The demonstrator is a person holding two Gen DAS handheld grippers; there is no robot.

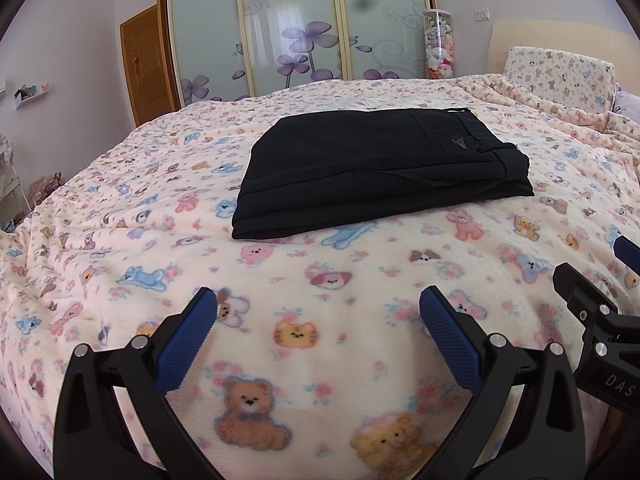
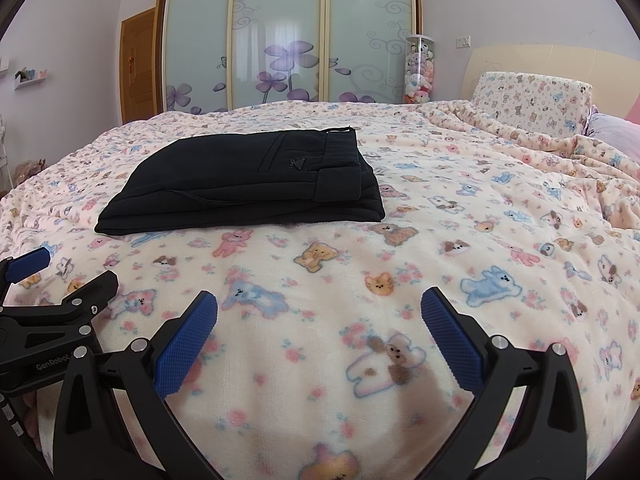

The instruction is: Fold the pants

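Black pants (image 1: 372, 168) lie folded in a flat rectangular stack on the bed's teddy-bear blanket (image 1: 320, 272), waistband and back pocket on top at the right. They also show in the right wrist view (image 2: 248, 184). My left gripper (image 1: 318, 304) is open and empty, held over the blanket well short of the pants. My right gripper (image 2: 320, 304) is open and empty, also short of the pants. The right gripper's body shows at the right edge of the left wrist view (image 1: 600, 320). The left gripper's body shows at the left edge of the right wrist view (image 2: 56, 304).
A pillow (image 2: 532, 100) and bunched blanket lie at the bed's right end by the headboard. Sliding wardrobe doors (image 1: 296, 28) with purple flowers stand behind the bed. A clear tube of plush toys (image 1: 438, 44) stands beside them. A wooden door (image 1: 144, 64) is at the left.
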